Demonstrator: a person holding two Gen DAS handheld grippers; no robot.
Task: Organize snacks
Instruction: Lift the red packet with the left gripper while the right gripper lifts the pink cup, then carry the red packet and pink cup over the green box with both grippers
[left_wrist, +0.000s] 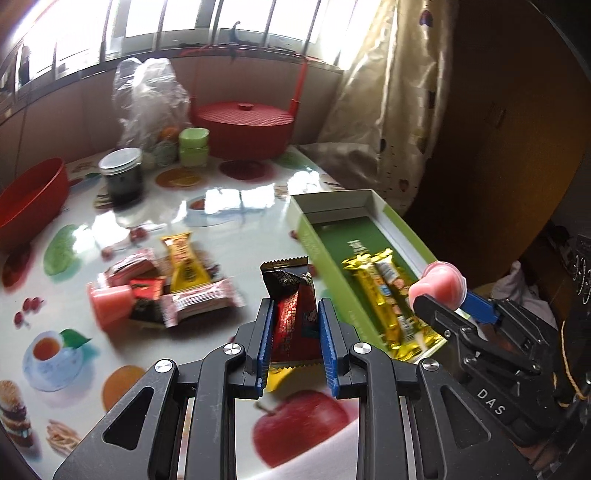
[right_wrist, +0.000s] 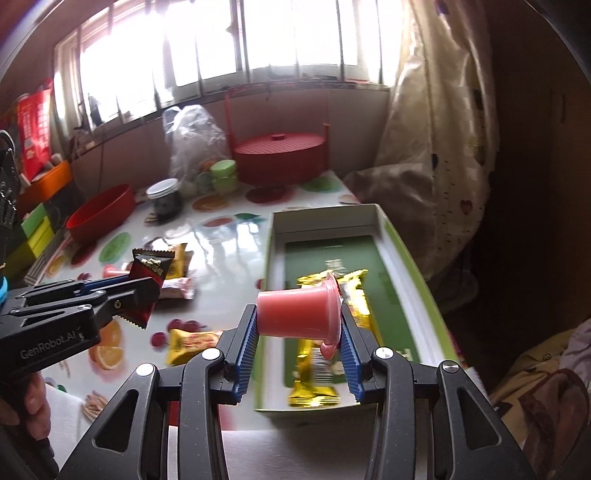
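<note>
Jelly cup (right_wrist: 297, 312) sideways between right gripper (right_wrist: 299, 332) jaws, over box (right_wrist: 402, 254).

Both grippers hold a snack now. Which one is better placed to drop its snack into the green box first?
Probably the right gripper: its pink jelly cup hangs over the green box, above the gold bars. The left gripper, holding the dark red packet, is beside the box.

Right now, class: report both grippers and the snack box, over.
Left gripper shut on dark red wrapper. Right gripper shut on pink jelly cup, above green box. Gold bars inside.
</note>
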